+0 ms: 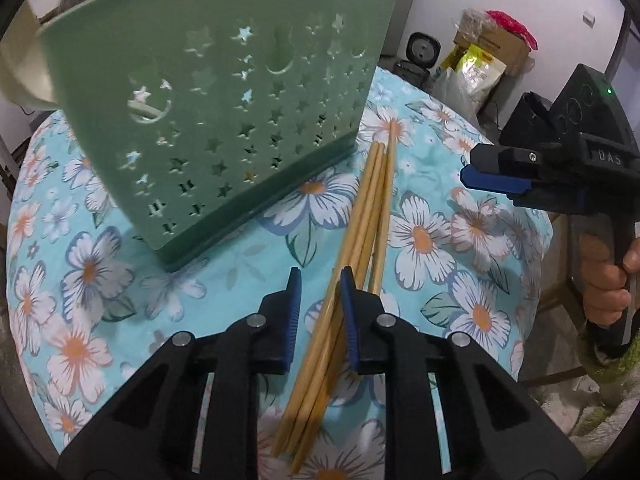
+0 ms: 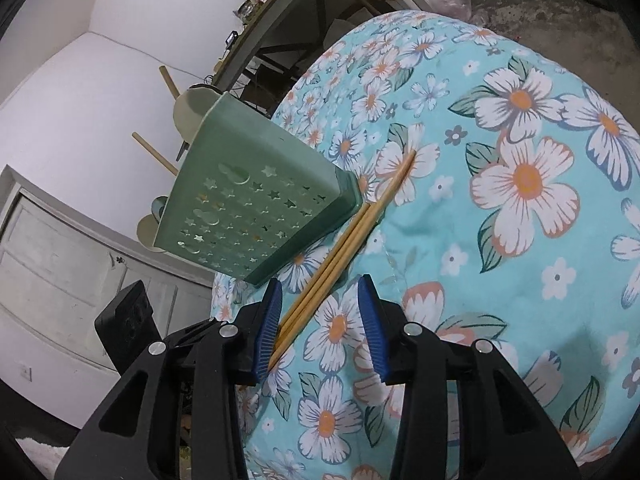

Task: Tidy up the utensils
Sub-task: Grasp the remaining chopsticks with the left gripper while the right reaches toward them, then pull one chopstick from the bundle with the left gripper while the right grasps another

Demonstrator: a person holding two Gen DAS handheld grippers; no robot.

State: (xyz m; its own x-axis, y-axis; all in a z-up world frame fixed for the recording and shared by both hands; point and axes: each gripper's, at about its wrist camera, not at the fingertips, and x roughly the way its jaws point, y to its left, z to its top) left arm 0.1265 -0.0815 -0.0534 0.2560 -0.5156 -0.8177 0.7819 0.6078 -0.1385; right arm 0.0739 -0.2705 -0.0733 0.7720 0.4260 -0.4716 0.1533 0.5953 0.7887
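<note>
Several bamboo chopsticks (image 1: pixel 372 208) lie in a bundle on the floral tablecloth (image 1: pixel 424 240), just right of a green utensil holder (image 1: pixel 224 128) with star cut-outs. My left gripper (image 1: pixel 320 280) straddles the near part of the bundle; the sticks run close along the right pad and a gap shows at the left pad. My right gripper (image 1: pixel 496 176) hovers at the right, held by a hand (image 1: pixel 604 276). In the right wrist view this gripper (image 2: pixel 320 284) is open above the cloth, with the chopsticks (image 2: pixel 352 232) passing under its left finger. The holder (image 2: pixel 248 208) has wooden handles (image 2: pixel 154 154) sticking out.
The round table's edge drops off at the right (image 1: pixel 536 264). Beyond it sit a cardboard box (image 1: pixel 492 44), bags and a black round device (image 1: pixel 424 46). A white cabinet (image 2: pixel 60 260) and a shelf rack (image 2: pixel 304 20) stand behind the holder.
</note>
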